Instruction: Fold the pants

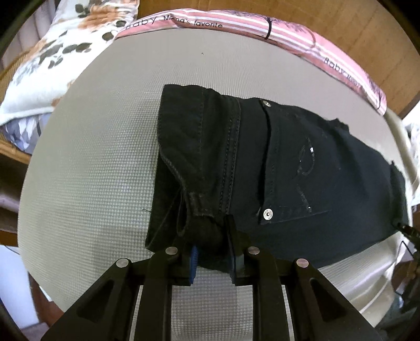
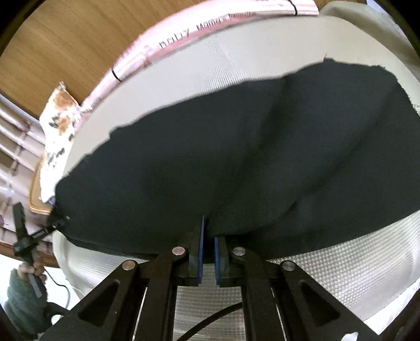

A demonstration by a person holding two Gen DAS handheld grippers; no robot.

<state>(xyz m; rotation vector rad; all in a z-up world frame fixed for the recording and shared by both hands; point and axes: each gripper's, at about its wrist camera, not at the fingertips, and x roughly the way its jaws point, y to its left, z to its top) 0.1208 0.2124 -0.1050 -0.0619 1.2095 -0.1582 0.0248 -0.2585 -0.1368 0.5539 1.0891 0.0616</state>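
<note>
Black denim pants (image 1: 275, 168) lie on a grey mat (image 1: 99, 168), waistband and back pocket with two metal rivets up. My left gripper (image 1: 210, 246) is shut on the waistband at the near edge, a bunch of cloth between its blue pads. In the right wrist view the pants (image 2: 210, 157) spread wide, with a fold ridge down the middle. My right gripper (image 2: 208, 236) is shut on the near edge of the black fabric. The left gripper (image 2: 55, 217) also shows far left, gripping the pants' corner.
A pink striped cloth (image 1: 236, 23) printed "Baby Mama's favorite" lies along the mat's far edge. A floral cushion (image 1: 52, 57) sits at the far left. Wooden floor (image 2: 65, 39) lies beyond. The person's gloved hand (image 2: 23, 283) holds the left gripper's handle.
</note>
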